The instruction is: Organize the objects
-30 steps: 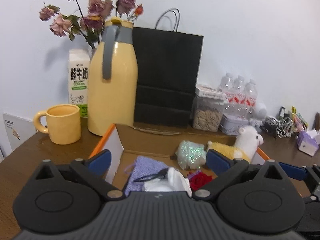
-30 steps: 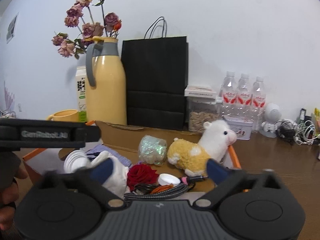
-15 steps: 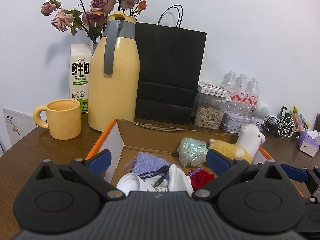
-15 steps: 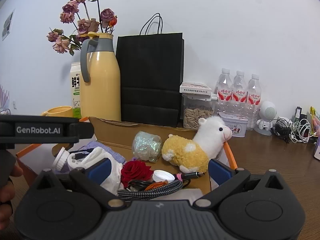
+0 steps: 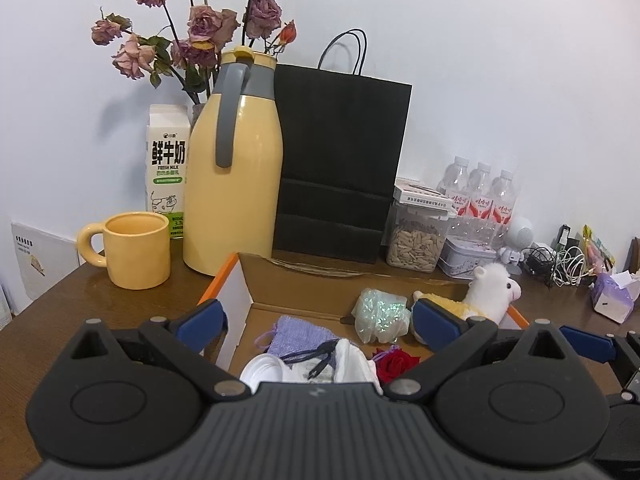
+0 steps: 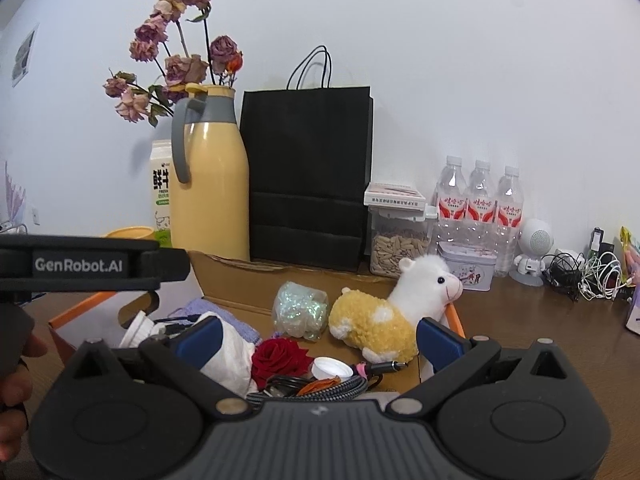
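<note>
Left gripper (image 5: 316, 318): released, empty | Right gripper (image 6: 318, 336): released, empty | Open brown cardboard box (image 6: 240, 280): holds yellow-and-white plush alpaca (image 6: 394, 310), red fabric rose (image 6: 280, 360)

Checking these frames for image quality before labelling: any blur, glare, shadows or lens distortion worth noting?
Left wrist view: sharp, evenly lit; fisheye bends the table edge, dark corners; the yellow jug casts a soft shadow on the wall. Right wrist view: same vignetting; the black bag leans from distortion; faint glare on the jug.

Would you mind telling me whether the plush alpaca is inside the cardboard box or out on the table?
Inside. The plush alpaca lies in the cardboard box, its white head raised near the box's orange-edged right wall, beside the glittery pouch.
</note>
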Tool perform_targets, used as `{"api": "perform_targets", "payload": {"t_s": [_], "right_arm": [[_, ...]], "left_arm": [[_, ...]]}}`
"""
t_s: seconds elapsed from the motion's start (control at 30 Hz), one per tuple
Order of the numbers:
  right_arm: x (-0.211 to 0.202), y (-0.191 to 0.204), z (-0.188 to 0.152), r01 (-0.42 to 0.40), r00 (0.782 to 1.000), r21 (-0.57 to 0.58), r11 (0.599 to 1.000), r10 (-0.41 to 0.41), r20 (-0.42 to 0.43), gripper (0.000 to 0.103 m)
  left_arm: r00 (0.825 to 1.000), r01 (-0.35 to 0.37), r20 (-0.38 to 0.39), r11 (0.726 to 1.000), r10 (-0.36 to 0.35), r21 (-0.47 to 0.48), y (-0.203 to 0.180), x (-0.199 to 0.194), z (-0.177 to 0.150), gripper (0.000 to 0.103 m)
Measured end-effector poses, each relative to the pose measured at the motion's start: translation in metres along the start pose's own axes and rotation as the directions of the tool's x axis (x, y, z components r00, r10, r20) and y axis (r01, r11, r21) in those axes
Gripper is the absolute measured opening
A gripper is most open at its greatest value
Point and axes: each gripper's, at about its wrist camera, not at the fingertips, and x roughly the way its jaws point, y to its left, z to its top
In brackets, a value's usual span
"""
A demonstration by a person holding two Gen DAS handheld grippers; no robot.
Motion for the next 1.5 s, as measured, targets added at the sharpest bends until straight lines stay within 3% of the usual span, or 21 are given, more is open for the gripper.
{"api": "perform_targets", "payload": {"t_s": [0.4,0.7,0.93,1.5], "right_arm": [[-0.042,-0.009,-0.014,-0.019,0.999,0.013,1.0,0.019,-0.04,0.103],[-0.072,-0.016,-0.045,-0.04,0.992,-0.008,0.999,0.039,-0.124,0.103],[-0.069,-0.026,-0.062,-0.026,0.983,0.014,1.0,0.028,-0.18,0.103],[-0.056,-0.034,-0.074,0.001,0.979,0.064,0.998,0.012,-0.202,0.103]], "left_arm": [[0.999,0.001,-0.033,1.0,-0.001,0.016,0.011,-0.037,-0.013,0.103],[0.993,0.015,-0.118,0.999,-0.009,0.048,0.018,-0.06,-0.035,0.103],[0.983,0.007,-0.183,0.998,0.006,0.067,0.019,-0.062,-0.052,0.103],[0.963,0.048,-0.268,0.993,-0.017,0.11,0.0,-0.043,-0.072,0.103]]}}
